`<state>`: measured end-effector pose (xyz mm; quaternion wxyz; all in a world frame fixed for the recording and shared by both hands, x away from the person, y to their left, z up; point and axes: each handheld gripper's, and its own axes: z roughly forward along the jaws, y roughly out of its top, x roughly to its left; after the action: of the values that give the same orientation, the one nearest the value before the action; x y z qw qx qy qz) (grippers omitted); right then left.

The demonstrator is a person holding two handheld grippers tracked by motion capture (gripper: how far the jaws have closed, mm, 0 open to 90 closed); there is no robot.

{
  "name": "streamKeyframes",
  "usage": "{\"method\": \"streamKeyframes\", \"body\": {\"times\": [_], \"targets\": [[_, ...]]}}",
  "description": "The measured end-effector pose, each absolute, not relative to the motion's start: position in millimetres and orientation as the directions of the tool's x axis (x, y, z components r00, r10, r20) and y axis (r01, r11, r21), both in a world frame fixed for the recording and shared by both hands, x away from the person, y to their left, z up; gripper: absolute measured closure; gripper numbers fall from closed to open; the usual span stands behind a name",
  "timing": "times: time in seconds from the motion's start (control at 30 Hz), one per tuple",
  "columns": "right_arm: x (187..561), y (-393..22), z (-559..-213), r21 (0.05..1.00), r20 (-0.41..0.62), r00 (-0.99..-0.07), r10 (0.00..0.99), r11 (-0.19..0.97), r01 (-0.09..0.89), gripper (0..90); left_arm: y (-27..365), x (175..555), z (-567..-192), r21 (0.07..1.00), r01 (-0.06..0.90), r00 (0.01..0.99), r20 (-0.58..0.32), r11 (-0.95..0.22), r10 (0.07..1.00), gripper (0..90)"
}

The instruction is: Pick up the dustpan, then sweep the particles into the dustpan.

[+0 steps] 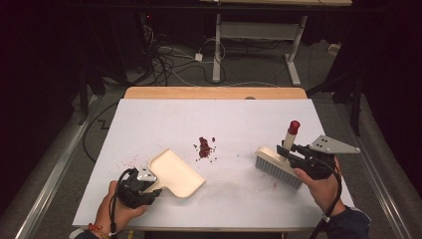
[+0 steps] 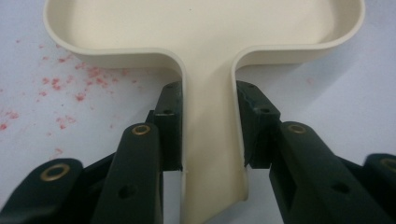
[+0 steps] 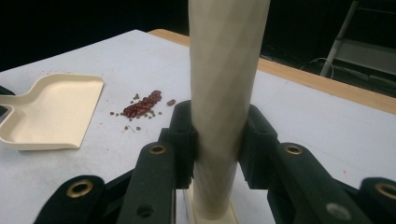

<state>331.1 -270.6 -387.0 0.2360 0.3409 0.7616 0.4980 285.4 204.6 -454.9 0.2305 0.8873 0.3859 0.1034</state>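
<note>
At the near edge of the white table, the left gripper is clamping the flat handle of a cream dustpan, whose tray is lying flat and pointing toward the table's middle. To the right, the right gripper is gripping the upright handle of a brush, bristles resting on the surface. Between them, slightly farther off, a small pile of red beans is lying apart from both tools.
</note>
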Motion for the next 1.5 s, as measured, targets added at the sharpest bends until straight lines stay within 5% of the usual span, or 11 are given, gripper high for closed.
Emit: {"method": "streamKeyframes", "body": {"times": [0.43, 1.07, 1.5], "targets": [[350.6, -252.7, -383.5, 0.932, -0.021, -0.666, 0.745, 0.255, 0.256, 70.3, 203.6, 286.9, -456.4, 0.483, 0.639, 0.682, 0.004, -0.599, 0.731, 63.8], [461.4, -153.0, -386.9, 0.932, -0.078, -0.617, 0.783, 0.277, 0.235, 70.3, 198.4, 293.2, -460.3, 0.471, 0.636, 0.698, -0.012, -0.612, 0.716, 63.8], [488.3, -113.8, -406.5, 0.935, -0.08, -0.597, 0.798, 0.268, 0.232, 70.4, 199.7, 295.9, -462.7, 0.462, 0.643, 0.698, -0.024, -0.611, 0.716, 63.8]]}}
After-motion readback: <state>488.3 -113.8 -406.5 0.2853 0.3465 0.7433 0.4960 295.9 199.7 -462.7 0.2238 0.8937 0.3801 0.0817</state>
